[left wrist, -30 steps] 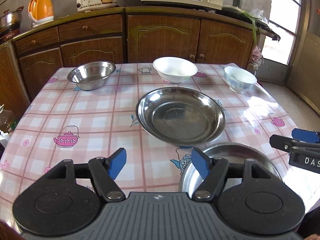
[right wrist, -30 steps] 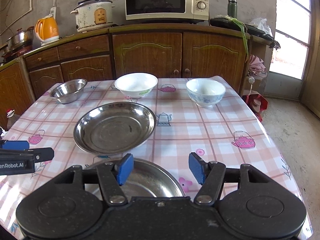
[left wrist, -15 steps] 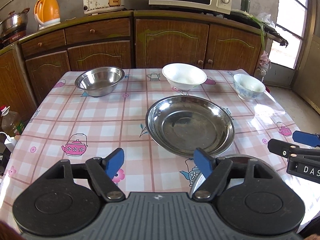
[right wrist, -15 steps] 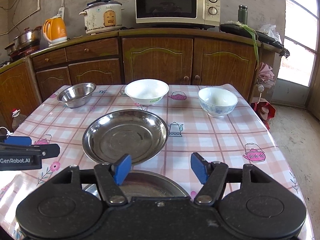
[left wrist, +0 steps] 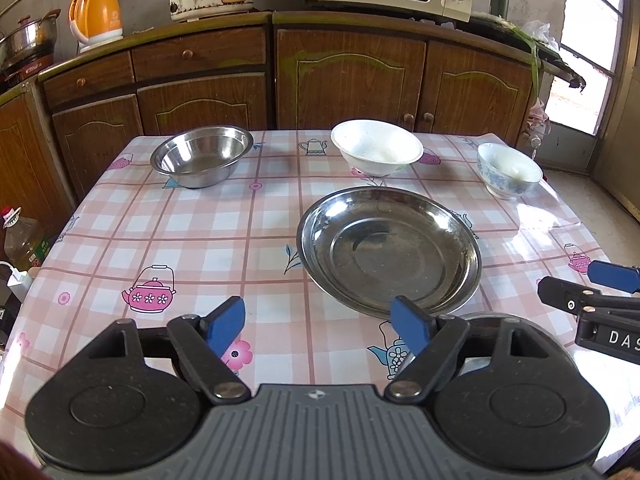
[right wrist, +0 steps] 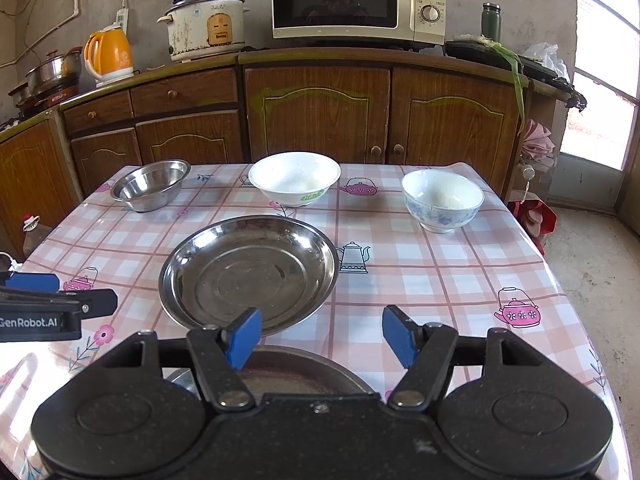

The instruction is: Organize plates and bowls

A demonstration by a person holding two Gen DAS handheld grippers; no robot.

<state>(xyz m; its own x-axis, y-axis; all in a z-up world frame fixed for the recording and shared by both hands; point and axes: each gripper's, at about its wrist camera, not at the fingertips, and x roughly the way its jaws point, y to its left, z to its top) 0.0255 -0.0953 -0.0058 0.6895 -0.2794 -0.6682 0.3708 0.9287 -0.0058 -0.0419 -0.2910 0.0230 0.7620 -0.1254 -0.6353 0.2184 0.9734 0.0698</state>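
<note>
Two steel plates [right wrist: 248,272] shiny, round | three bowls [right wrist: 294,178] upright | both jaws apart, empty

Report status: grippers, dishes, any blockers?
Left gripper open, right gripper open, jaws just widened, nothing between. Steel plate and three bowls unstacked; second plate under right gripper. Nothing in the way.

1. Steel plate [right wrist: 248,268]: polished metal, mirror-glossy, faint scuffs.
2. Steel bowl [right wrist: 150,185]: shiny metal.
3. White bowl [right wrist: 294,178] and blue-patterned bowl [right wrist: 442,200]: glazed ceramic, smooth.
4. Tablecloth [left wrist: 208,240]: glossy plastic, checked print.
5. Cabinets [right wrist: 320,116]: wood grain, worn satin.
6. Gripper pads [left wrist: 412,322]: matt blue, ridged.
</note>
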